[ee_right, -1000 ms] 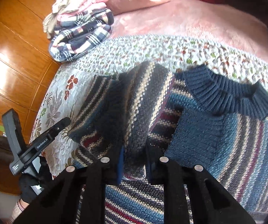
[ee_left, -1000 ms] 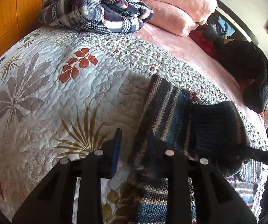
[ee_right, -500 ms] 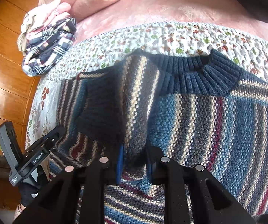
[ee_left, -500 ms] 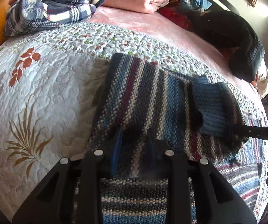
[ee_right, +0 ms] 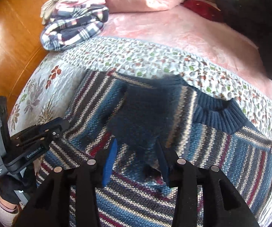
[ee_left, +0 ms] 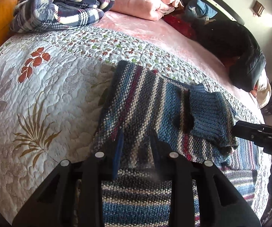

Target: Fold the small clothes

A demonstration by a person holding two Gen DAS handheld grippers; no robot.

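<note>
The striped sweater lies flat on the quilt, its folded sleeve directly ahead of the right gripper, jaws apart around the cuff. Left gripper, also apart, hovers over the sleeve's shoulder end.

The left gripper points forward and down, its two fingers spread with a clear gap between them. The right gripper sits just beside it, tilted the same way, jaws parted wide. A gloved hand grips the left gripper's handle from below.
</note>
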